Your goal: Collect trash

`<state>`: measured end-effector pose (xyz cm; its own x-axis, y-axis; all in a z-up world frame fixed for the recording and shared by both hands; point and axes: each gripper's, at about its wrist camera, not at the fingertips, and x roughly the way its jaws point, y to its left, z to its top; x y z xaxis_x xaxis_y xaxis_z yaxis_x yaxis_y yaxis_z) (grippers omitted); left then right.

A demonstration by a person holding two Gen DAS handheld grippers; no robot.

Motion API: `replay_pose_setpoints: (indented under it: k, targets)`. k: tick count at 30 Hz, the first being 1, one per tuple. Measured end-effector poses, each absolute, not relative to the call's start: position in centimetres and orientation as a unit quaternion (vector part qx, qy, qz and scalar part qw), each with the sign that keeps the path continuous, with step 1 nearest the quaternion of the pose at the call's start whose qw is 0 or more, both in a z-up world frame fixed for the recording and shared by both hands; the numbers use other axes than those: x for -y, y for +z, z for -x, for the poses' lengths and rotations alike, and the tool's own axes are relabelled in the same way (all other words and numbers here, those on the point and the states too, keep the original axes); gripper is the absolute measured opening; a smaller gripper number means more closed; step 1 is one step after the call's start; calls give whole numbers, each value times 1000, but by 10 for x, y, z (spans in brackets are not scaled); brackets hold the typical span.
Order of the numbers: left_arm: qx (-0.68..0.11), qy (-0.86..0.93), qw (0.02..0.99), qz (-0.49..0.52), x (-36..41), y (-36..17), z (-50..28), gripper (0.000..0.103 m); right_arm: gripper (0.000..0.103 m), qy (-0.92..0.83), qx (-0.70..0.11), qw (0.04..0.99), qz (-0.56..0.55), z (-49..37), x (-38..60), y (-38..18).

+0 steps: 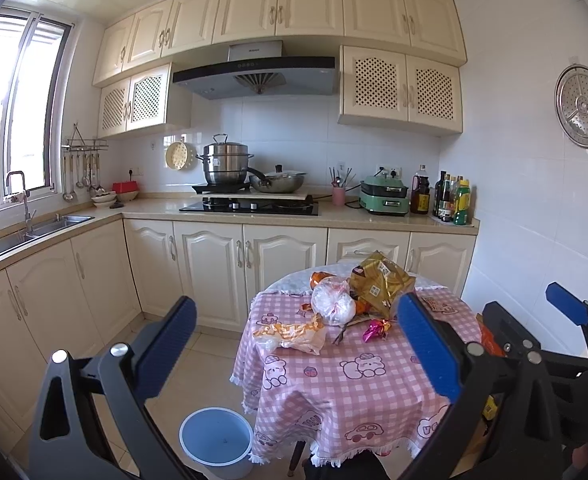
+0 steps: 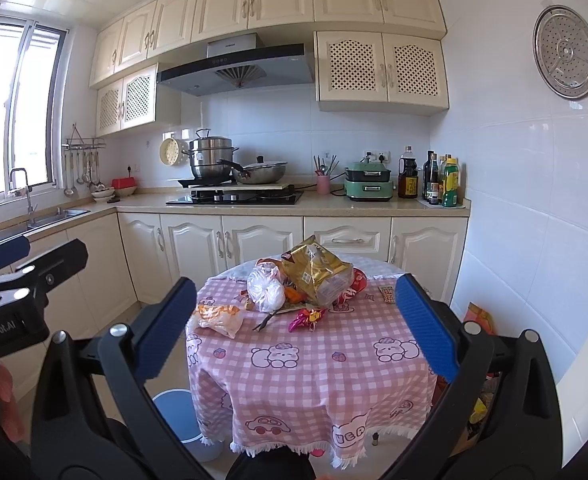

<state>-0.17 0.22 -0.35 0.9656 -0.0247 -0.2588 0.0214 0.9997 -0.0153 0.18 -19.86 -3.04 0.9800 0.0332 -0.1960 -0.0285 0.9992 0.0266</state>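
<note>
One round table (image 1: pixel 374 392) in a pink checked cloth carries the trash, bunched toward its far half. Counted there: one gold foil snack bag (image 1: pixel 382 280), one knotted clear plastic bag (image 1: pixel 333 300) just left of it and touching, one crumpled orange-and-clear wrapper (image 1: pixel 294 334) nearer the left edge, one magenta foil candy wrapper (image 1: pixel 375 329) in front of the gold bag, and one small printed card (image 2: pixel 386 293) off to the right. Some orange scraps show between the bags — too hidden to count.

One blue bin (image 1: pixel 216 442) stands on the floor beside the table's left side, below the cloth's fringe.

Two grippers are in view. The left gripper (image 1: pixel 294 356) has its blue pads spread wide, nothing between them; the right gripper (image 2: pixel 294 332) is likewise spread and empty. Both are held short of the table — the trash heap lies ahead of the fingertips, framed between each pair of pads but well apart from them.
</note>
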Motion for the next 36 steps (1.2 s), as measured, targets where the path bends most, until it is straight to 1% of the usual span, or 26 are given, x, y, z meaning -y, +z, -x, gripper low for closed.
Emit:
replay_pose_setpoints:
  k: [36]
  targets:
    - [-136,-18,991,0,3,-10,1,98,97,21,-108,994,-11,-6,196,-35]
